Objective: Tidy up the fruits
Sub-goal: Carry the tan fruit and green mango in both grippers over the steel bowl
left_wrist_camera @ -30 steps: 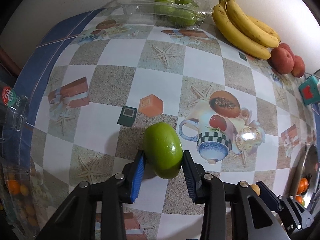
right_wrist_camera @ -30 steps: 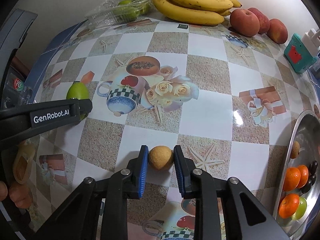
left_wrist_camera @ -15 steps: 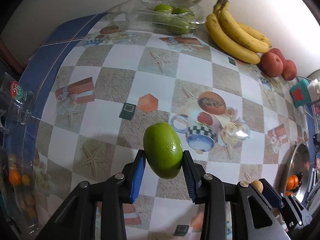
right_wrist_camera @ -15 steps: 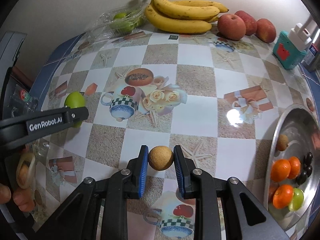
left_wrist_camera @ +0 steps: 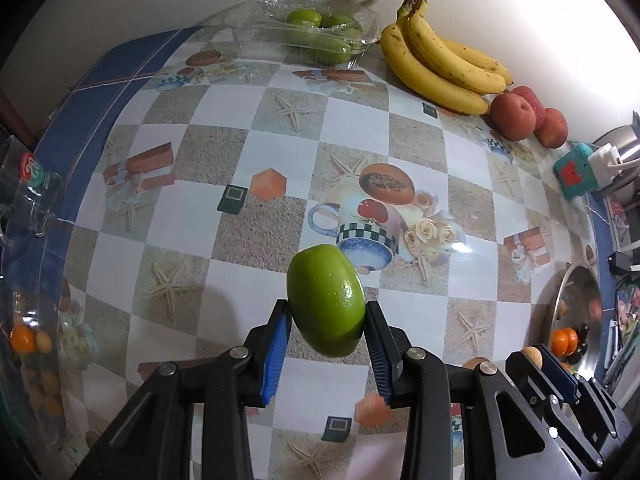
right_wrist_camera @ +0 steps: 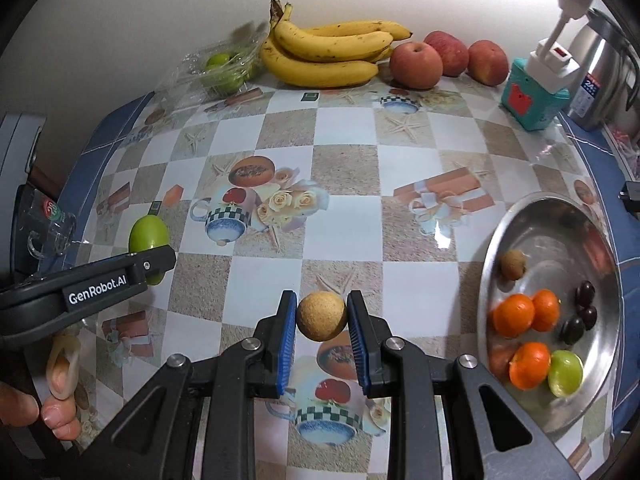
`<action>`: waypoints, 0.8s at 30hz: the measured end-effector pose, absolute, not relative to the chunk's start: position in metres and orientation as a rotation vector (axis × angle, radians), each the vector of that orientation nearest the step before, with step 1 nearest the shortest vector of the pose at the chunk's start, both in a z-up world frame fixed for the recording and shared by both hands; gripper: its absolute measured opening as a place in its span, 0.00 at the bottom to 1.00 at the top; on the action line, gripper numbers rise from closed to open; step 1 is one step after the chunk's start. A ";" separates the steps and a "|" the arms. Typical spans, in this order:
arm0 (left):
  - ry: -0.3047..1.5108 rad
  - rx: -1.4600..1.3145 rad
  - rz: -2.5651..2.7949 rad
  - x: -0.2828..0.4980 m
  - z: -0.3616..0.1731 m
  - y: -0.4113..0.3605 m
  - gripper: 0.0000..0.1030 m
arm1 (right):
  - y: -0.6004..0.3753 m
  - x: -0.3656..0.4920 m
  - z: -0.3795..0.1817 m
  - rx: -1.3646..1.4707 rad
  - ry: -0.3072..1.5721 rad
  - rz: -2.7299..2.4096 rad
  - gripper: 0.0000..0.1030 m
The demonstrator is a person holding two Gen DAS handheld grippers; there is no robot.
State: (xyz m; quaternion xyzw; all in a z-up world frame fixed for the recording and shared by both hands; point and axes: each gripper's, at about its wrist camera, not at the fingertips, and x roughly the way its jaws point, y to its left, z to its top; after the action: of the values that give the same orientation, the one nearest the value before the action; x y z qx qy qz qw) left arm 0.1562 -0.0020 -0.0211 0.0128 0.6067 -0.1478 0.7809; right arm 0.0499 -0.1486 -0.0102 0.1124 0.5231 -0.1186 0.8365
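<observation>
My left gripper (left_wrist_camera: 326, 320) is shut on a green oval fruit (left_wrist_camera: 326, 300) and holds it above the patterned tablecloth; the fruit also shows in the right wrist view (right_wrist_camera: 148, 234). My right gripper (right_wrist_camera: 322, 318) is shut on a small tan round fruit (right_wrist_camera: 321, 315), also lifted off the table; it shows in the left wrist view (left_wrist_camera: 532, 356). A steel bowl (right_wrist_camera: 536, 216) at the right holds several oranges (right_wrist_camera: 514, 314), a green fruit (right_wrist_camera: 564, 372), dark fruits and a tan one.
Bananas (right_wrist_camera: 328, 56), red apples (right_wrist_camera: 416, 64) and a clear tray of green fruits (right_wrist_camera: 218, 72) line the back wall. A teal box with a plug (right_wrist_camera: 534, 98) stands back right. A clear container (left_wrist_camera: 28, 344) of small fruits sits at the left edge.
Both grippers have lifted their fruits off the table and risen, so more of the table and the steel bowl has come into view.
</observation>
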 end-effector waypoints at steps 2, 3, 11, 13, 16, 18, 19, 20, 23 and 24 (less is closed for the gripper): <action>1.305 0.033 -0.316 0.152 -0.018 -0.004 0.39 | -0.150 0.046 -0.006 0.241 1.101 -0.252 0.26; 1.303 0.034 -0.319 0.149 -0.016 -0.005 0.39 | -0.150 0.044 -0.005 0.244 1.097 -0.252 0.26; 1.276 0.040 -0.338 0.130 -0.001 -0.018 0.39 | -0.163 0.026 0.005 0.305 1.078 -0.256 0.26; 1.262 0.044 -0.344 0.125 0.005 -0.023 0.39 | -0.167 0.022 0.008 0.319 1.073 -0.259 0.26; 1.241 0.049 -0.355 0.119 0.013 -0.030 0.39 | -0.172 0.015 0.012 0.332 1.062 -0.263 0.26; 1.228 0.055 -0.360 0.114 0.018 -0.035 0.39 | -0.175 0.011 0.015 0.338 1.056 -0.265 0.26; 1.220 0.058 -0.364 0.112 0.021 -0.038 0.39 | -0.177 0.009 0.016 0.340 1.054 -0.266 0.26; 1.212 0.061 -0.365 0.110 0.024 -0.041 0.39 | -0.179 0.007 0.017 0.344 1.052 -0.268 0.26; 1.190 0.076 -0.369 0.103 0.032 -0.048 0.39 | -0.186 0.000 0.018 0.362 1.048 -0.268 0.26; 1.184 0.080 -0.369 0.101 0.034 -0.050 0.39 | -0.188 -0.002 0.019 0.368 1.047 -0.268 0.26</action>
State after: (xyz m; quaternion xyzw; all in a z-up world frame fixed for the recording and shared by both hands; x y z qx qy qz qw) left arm 0.1014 -0.0504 0.0337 0.0375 0.5547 -0.1731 0.8130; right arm -0.0024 -0.1881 0.0191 0.1740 0.4953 -0.1270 0.8416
